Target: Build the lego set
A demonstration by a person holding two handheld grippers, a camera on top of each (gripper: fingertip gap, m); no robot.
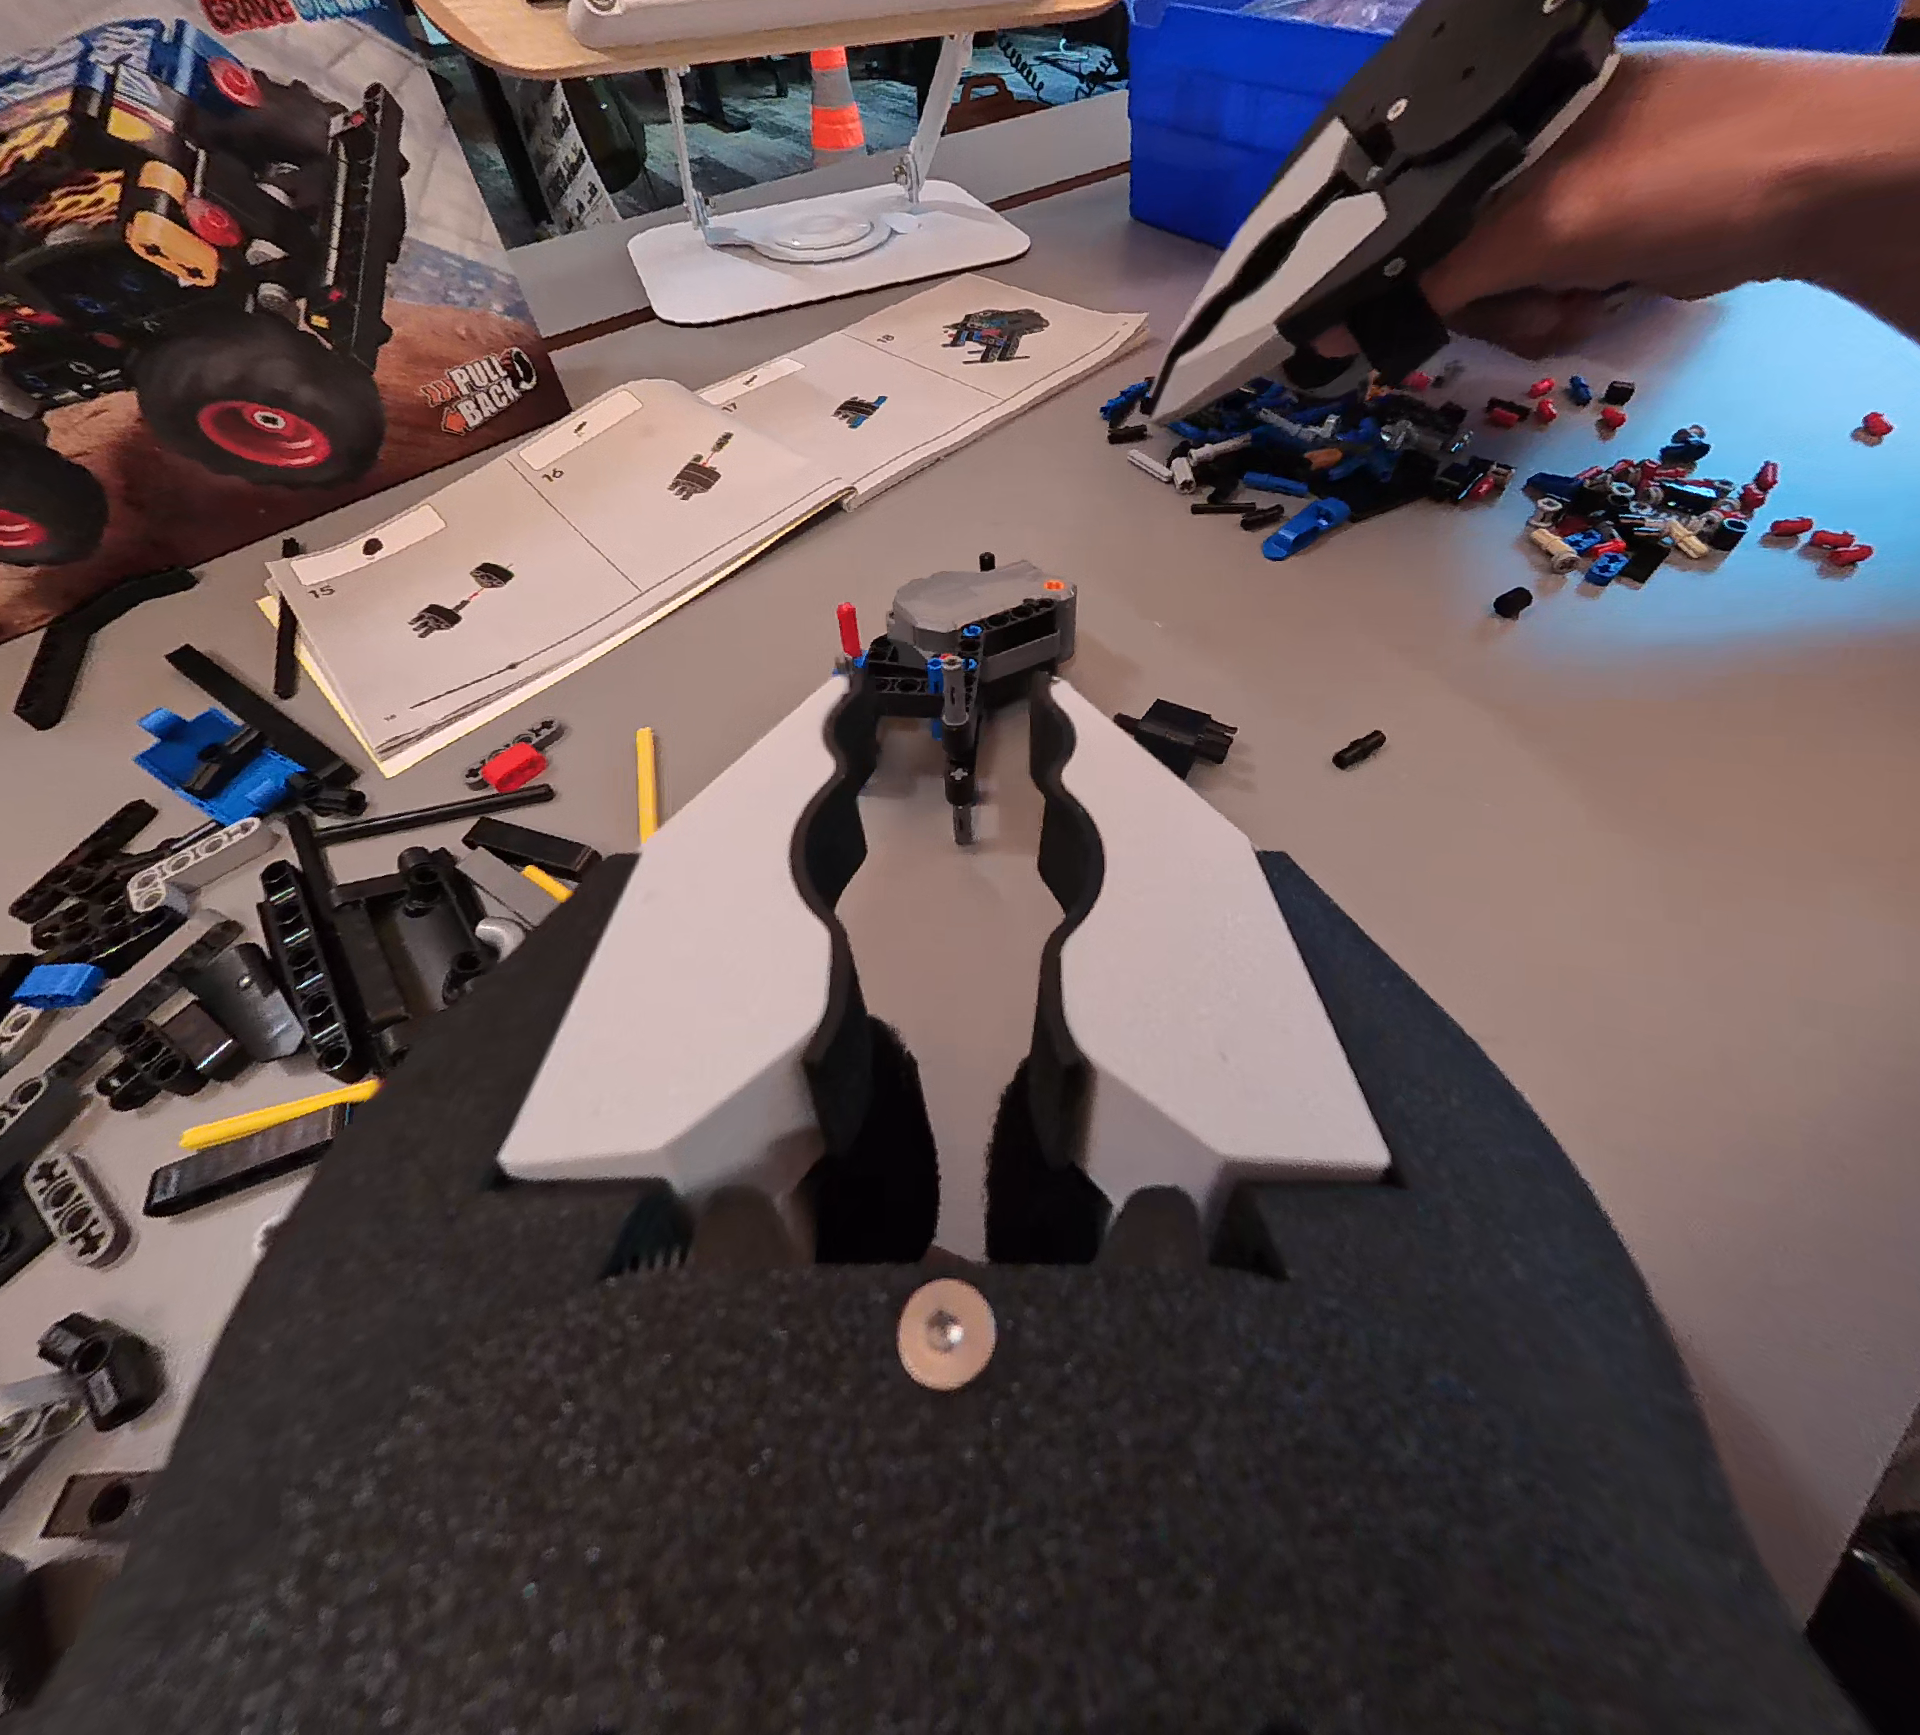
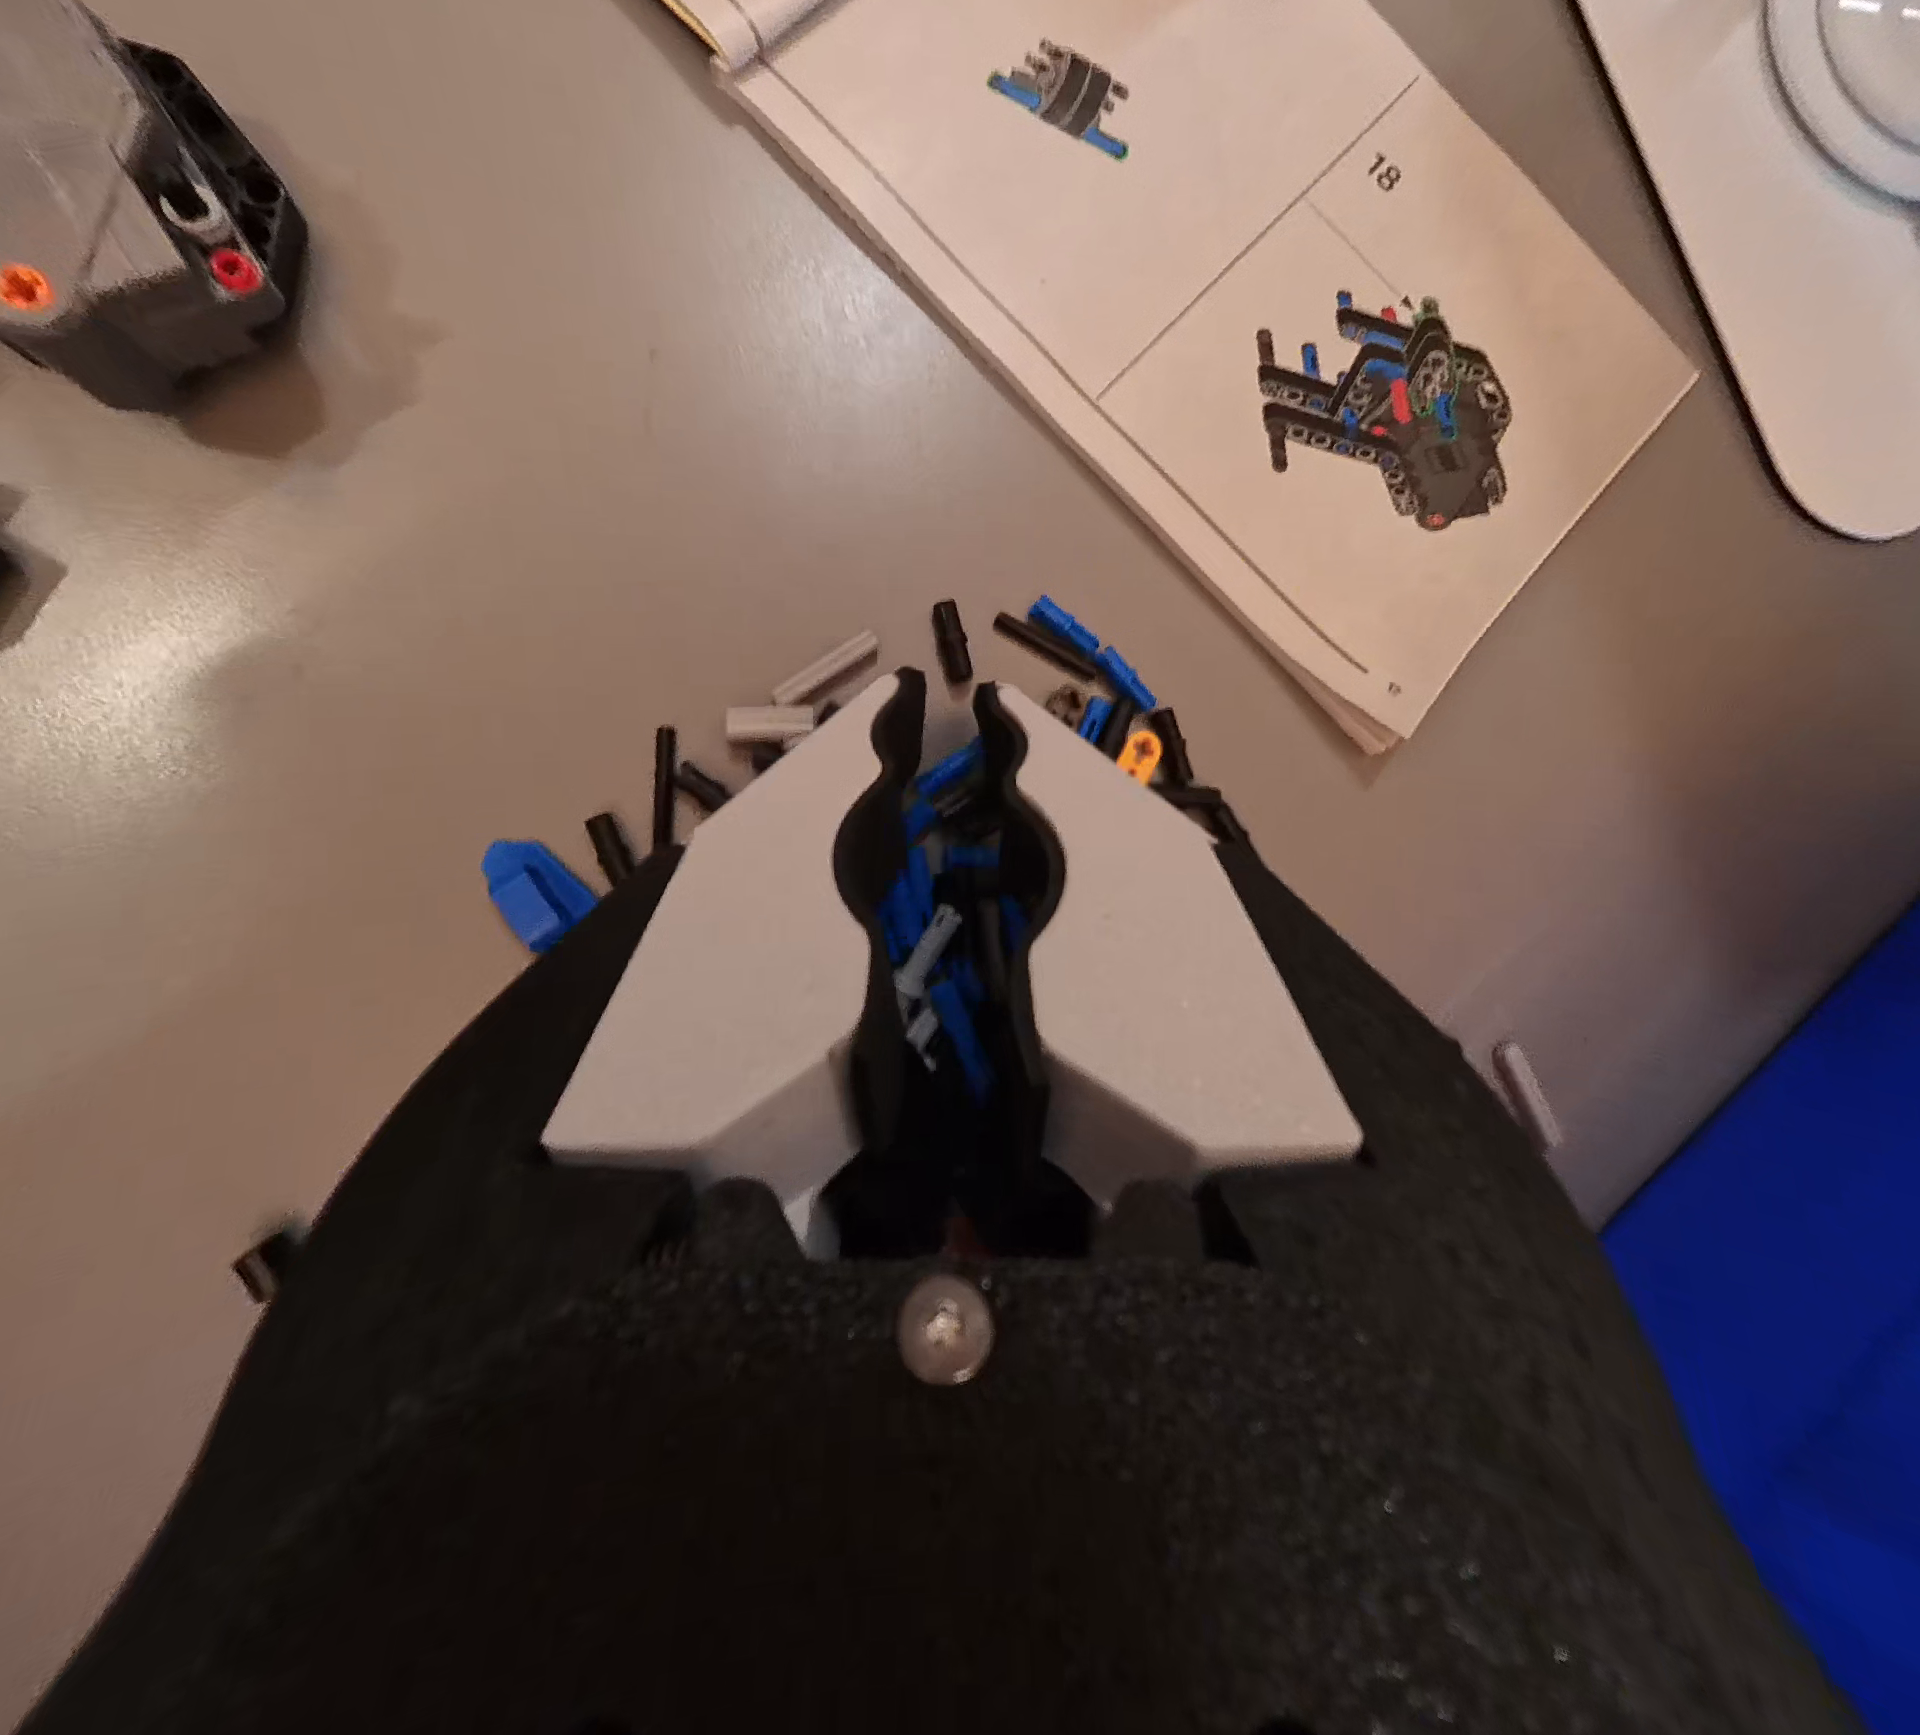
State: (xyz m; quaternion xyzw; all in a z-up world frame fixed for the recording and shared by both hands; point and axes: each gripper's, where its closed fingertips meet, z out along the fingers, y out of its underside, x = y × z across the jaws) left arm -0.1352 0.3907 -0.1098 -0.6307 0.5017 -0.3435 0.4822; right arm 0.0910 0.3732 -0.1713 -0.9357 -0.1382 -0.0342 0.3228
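The partly built model (image 1: 977,615), a grey block on a black beam frame with blue and red pins, sits on the grey table. My left gripper (image 1: 948,693) has its fingertips on both sides of the model's black frame and is shut on it. The model also shows in the right wrist view (image 2: 156,210). My right gripper (image 2: 948,688) points down into a pile of small blue, black and grey pins (image 2: 1101,688). Its jaws stand a narrow gap apart with nothing seen between the tips. It shows in the left wrist view (image 1: 1164,402), held by a hand, at the pile (image 1: 1320,449).
The open instruction booklet (image 1: 675,522) lies behind the model, with the set's box (image 1: 208,231) at the far left. A white stand (image 1: 831,251) and a blue bin (image 1: 1226,106) are at the back. Loose black beams (image 1: 312,947) lie left; red and black pins (image 1: 1662,511) lie right.
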